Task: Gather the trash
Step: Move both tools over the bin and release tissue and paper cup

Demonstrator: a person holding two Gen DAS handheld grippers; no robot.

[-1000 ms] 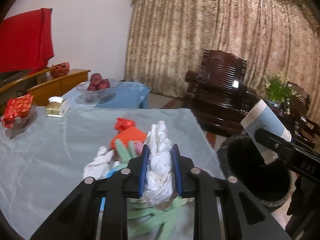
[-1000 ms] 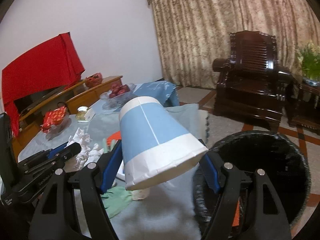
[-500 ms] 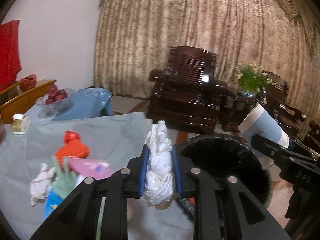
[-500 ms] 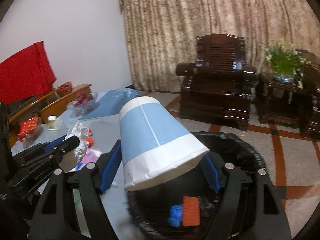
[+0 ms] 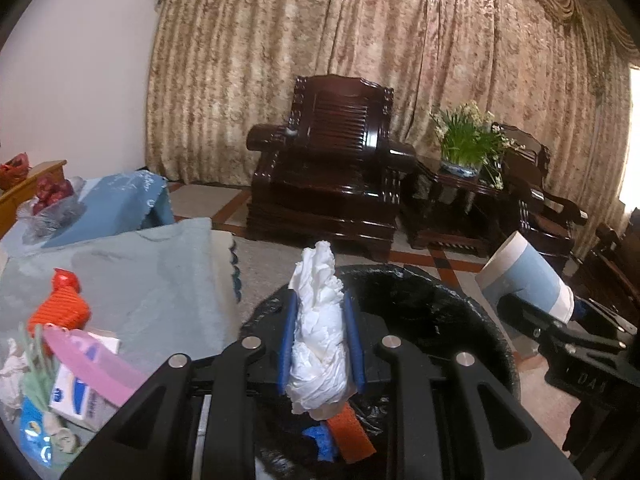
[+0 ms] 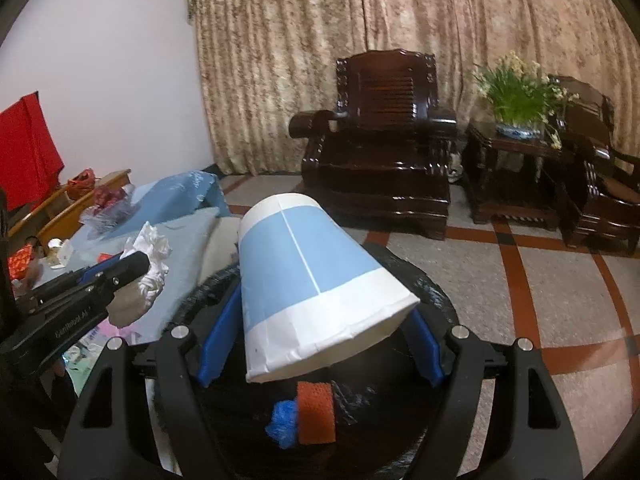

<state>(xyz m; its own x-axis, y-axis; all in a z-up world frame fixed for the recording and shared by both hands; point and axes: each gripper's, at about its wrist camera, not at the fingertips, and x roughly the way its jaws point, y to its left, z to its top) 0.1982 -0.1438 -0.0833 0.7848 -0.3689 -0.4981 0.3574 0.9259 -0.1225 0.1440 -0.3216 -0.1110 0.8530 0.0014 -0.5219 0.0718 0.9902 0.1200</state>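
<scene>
My left gripper [image 5: 319, 336] is shut on a crumpled white tissue [image 5: 318, 344] and holds it above the near rim of the black-lined trash bin [image 5: 420, 300]. My right gripper [image 6: 320, 328] is shut on a blue and white paper cup [image 6: 308, 280], tilted on its side above the same bin [image 6: 432, 284]. An orange piece [image 6: 315, 412] and a blue scrap [image 6: 282, 424] lie inside the bin. The cup [image 5: 524, 284] shows at the right of the left wrist view. The tissue [image 6: 150, 260] shows at the left of the right wrist view.
A table with a pale blue cloth [image 5: 152, 280] stands left of the bin, with an orange wrapper [image 5: 60, 308], a pink sheet [image 5: 92, 364], a small box and other litter. A dark wooden armchair [image 5: 332, 168] and a side table with a plant [image 5: 468, 140] stand behind.
Both grippers have swung right from over the table to above the bin, each still holding its item. The bin's inside has come into view.
</scene>
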